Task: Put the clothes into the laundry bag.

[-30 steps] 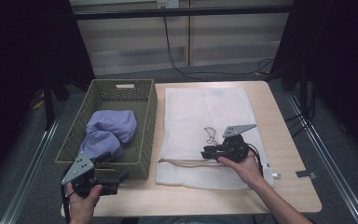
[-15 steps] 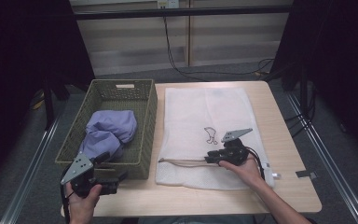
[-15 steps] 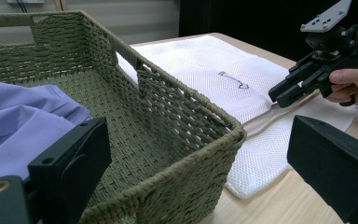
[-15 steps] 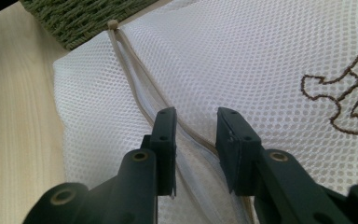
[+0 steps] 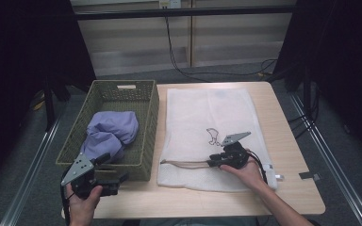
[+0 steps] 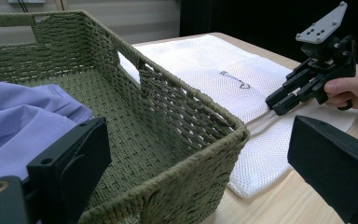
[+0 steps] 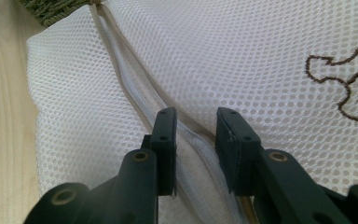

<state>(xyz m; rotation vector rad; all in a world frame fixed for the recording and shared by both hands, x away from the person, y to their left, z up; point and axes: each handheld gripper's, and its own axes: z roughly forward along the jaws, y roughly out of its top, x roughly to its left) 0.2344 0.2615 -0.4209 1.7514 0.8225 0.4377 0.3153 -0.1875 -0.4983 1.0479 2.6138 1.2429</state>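
A white mesh bag (image 5: 207, 113) lies flat on the table, its beige zipper (image 5: 184, 164) running along the near edge. My right gripper (image 5: 213, 163) rests low on the bag. In the right gripper view its jaws (image 7: 195, 116) stand apart astride the zipper (image 7: 121, 79), with the raised zipper line between them and no pad pressing on it. My left gripper (image 5: 113, 169) hovers at the near right corner of the olive woven basket (image 5: 153, 122). Its jaws are wide open around that corner (image 6: 191, 116). A purple cloth (image 5: 108, 132) lies bunched in the basket.
A brown embroidered motif (image 5: 212, 136) marks the bag just beyond the right gripper. Bare wooden table (image 5: 287, 141) runs along the right and near edges. Cables hang behind the table's far edge, and metal rails flank it on the floor.
The right gripper has sunk onto the bag at the zipper. The left gripper has stayed where it was beside the basket.
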